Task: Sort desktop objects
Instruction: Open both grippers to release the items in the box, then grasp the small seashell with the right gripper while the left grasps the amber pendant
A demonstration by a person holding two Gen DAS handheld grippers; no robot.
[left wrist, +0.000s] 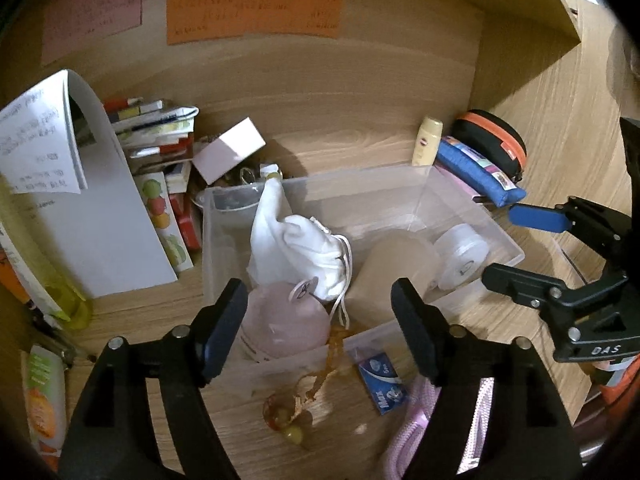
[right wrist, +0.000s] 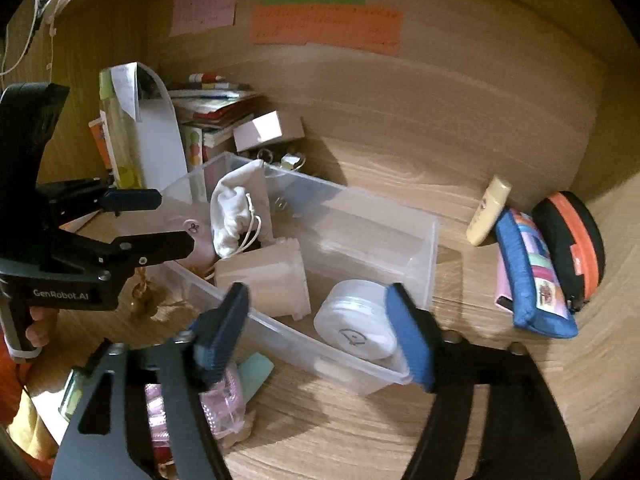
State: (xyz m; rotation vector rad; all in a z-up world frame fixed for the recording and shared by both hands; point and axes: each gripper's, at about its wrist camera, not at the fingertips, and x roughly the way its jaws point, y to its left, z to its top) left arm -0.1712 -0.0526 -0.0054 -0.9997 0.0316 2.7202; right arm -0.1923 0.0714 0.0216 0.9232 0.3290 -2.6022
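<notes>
Bare tabletop (right wrist: 400,184) lies open behind and right of the clear bin (right wrist: 424,240). Stacked books (left wrist: 160,128) and a folder (left wrist: 104,216) block the left; pouches (right wrist: 536,272) crowd the right wall.

Left black two-finger gripper (left wrist: 318,320) jaws apart, angled down; right blue-padded gripper (right wrist: 320,328) apparently gripping nothing, slightly blurred.

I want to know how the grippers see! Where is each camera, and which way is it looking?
Left wrist: rides on the left gripper, looking down into the clear bin; the right gripper shows at right.
Right wrist: rides on the right gripper, looking at the bin's round white jar; the left gripper and a hand show at left.
Both see the bin, jar, white pouch and orange note.
</notes>
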